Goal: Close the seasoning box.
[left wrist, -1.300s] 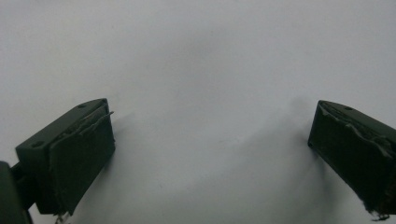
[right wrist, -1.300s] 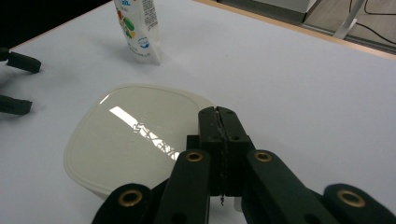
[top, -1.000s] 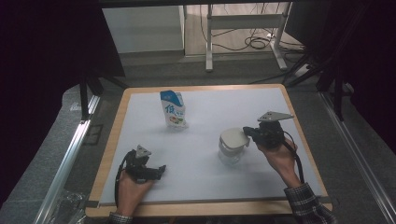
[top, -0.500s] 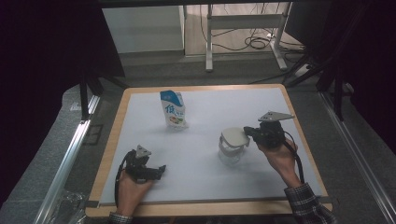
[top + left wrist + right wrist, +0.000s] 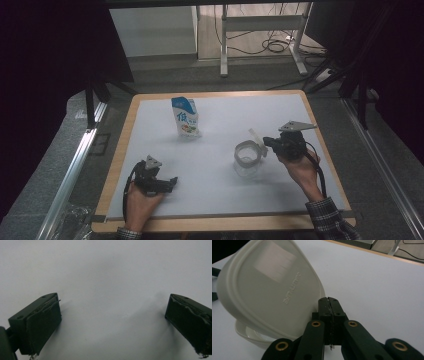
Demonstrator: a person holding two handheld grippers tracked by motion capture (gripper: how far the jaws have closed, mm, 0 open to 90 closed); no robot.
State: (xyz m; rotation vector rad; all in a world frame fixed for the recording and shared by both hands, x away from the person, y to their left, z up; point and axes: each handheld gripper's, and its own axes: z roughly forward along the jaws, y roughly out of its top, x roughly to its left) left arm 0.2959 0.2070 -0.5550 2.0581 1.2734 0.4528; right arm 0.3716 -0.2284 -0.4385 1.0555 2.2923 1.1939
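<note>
In the high view, a wooden-edged bench (image 5: pixel 116 150) covered with a white sheet carries a blue and white drink carton (image 5: pixel 185 117) standing upright toward the far left; a large character is printed on its front, too small to read surely. To the right of centre sits a clear, rounded plastic container (image 5: pixel 246 162), and a white plastic lid (image 5: pixel 256 141) is tipped up over its right rim. The right hand-held gripper (image 5: pixel 266 143) meets the lid at that rim, a grey three-cornered plate on top of it. The left hand-held gripper (image 5: pixel 172 183) rests low on the sheet near the front left corner, well apart from both carton and container. Beyond the bench stand a metal frame and loose cables on the floor.

In the left gripper view, the left hand-held gripper (image 5: pixel 112 322) has its two black jaws wide apart over the bare white sheet.

In the right gripper view, the right hand-held gripper (image 5: pixel 329 305) has its jaws pressed together on the edge of the white lid (image 5: pixel 269 285). Raised lettering is moulded on the lid, not legible. The container's rim (image 5: pixel 249 333) shows beneath the lid.
</note>
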